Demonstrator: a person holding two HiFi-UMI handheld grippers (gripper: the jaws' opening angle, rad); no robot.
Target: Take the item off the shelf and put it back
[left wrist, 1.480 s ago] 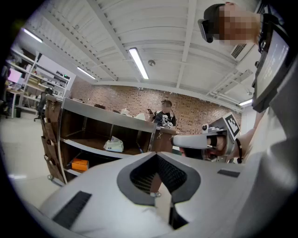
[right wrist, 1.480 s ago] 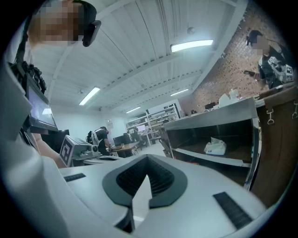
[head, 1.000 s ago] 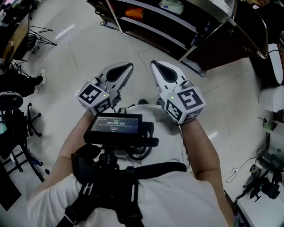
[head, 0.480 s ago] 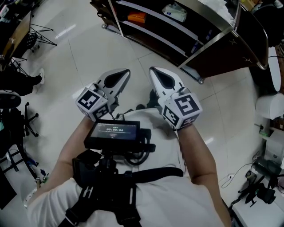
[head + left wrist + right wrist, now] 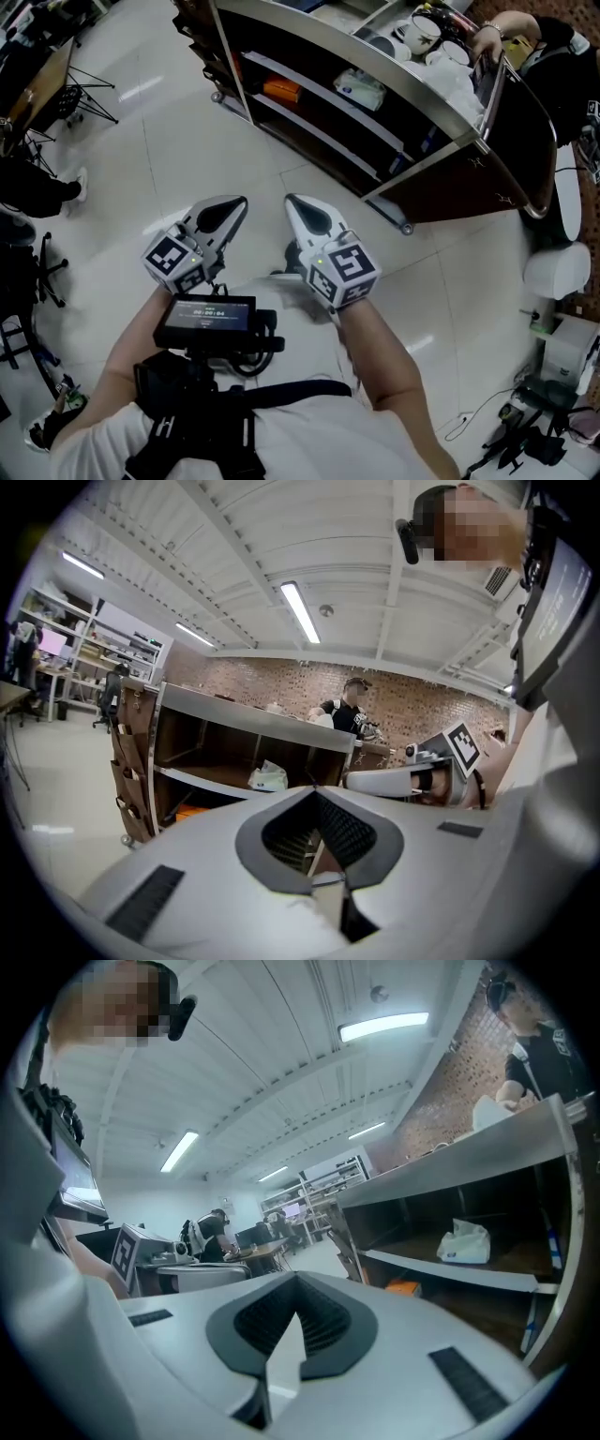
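While the left gripper point(image 5: 232, 204) and the right gripper point(image 5: 298, 208) are being carried side by side in front of the chest, above the floor point(image 5: 187, 131), nothing is being held. In each gripper view the jaws are being shown pressed together with no thing between them.

The opening step is being judged as the one in hand: the approach to the shelf unit point(image 5: 309, 91), which is standing well apart from both grippers. A white packet point(image 5: 361, 91) is lying on the middle shelf and an orange box point(image 5: 281, 91) on the shelf below, and neither is being touched. Which of them is meant as the item is not being made clear.

For the next move, one gripper is being called on to be brought near the chosen shelf. Its jaws are to be parted ahead of the reach and lined up with the gap between the boards, so that the upper board is not struck.

The right end of the shelf unit is being cut off behind a dark side panel, and the back of each shelf is being lost in shadow. On the counter point(image 5: 375, 64) above, white vessels point(image 5: 424, 33) are being crowded together too small to be told apart. Another person's hand point(image 5: 487, 39) is being seen at the far edge.
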